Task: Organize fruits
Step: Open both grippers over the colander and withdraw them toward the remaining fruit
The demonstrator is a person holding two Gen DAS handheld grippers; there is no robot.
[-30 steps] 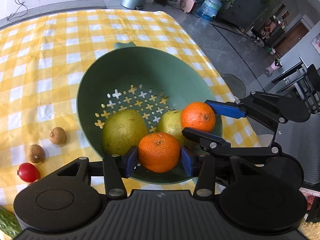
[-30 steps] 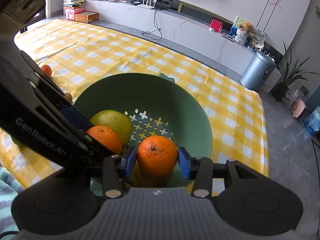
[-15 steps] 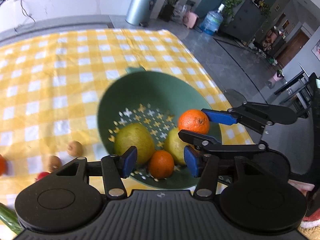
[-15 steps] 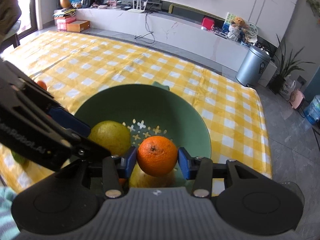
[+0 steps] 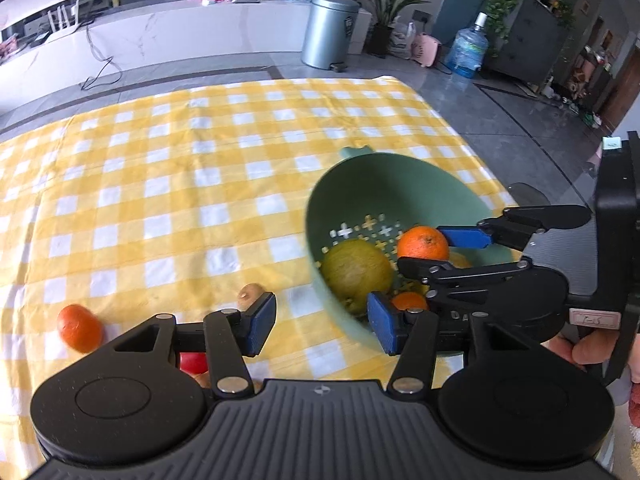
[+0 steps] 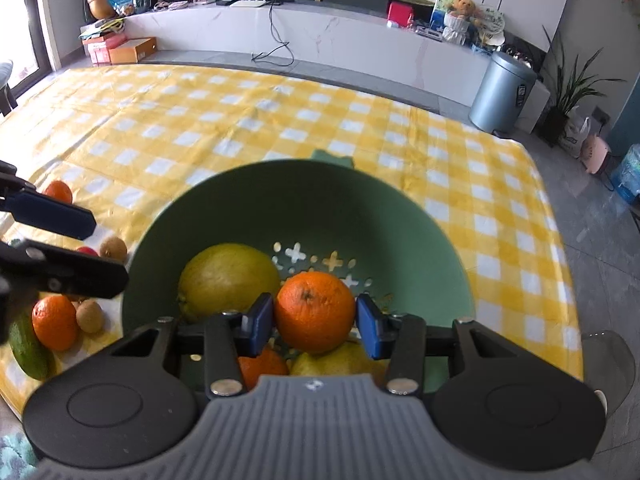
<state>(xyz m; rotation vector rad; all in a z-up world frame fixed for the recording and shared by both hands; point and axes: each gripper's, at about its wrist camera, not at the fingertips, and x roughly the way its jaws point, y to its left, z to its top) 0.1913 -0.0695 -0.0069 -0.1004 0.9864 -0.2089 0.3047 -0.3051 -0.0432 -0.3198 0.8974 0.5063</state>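
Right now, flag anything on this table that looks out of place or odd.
One thing stands out: a green cucumber lies among the loose fruit left of the green colander, beside an orange and a kiwi. Nothing looks spilled or damaged.

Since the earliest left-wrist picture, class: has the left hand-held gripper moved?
Yes. The left hand-held gripper has drawn back leftward from the green colander, jaws open and empty; its orange lies inside.

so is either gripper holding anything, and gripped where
The right gripper holds an orange by its two sides, above the green colander. The left gripper holds nothing.
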